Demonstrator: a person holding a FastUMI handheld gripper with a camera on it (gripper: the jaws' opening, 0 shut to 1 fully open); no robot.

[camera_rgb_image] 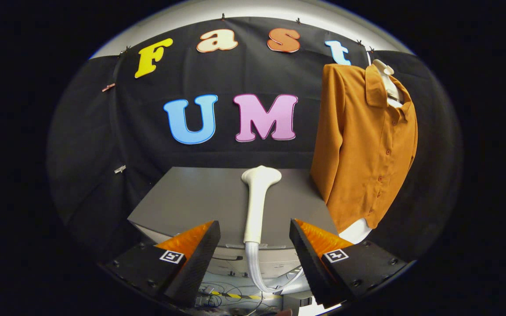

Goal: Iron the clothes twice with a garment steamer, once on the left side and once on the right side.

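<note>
Gripper (255,230) fingers spread wide, touching nothing. Steamer head (256,199) lies on grey table (191,197) between them. Orange shirt (363,145) hangs beyond, right.

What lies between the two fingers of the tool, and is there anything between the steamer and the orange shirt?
In the gripper view, the open tool frames the steamer, untouched, lying on the grey table. Between steamer and orange shirt, bare tabletop.

Steamer head (257,197): smooth matt plastic; its hose (253,267) ribbed. Shirt (363,145): soft matt woven cloth. Bench (191,197): smooth, matt. Gripper (255,237), jaws apart: ridged pads (319,237).
</note>
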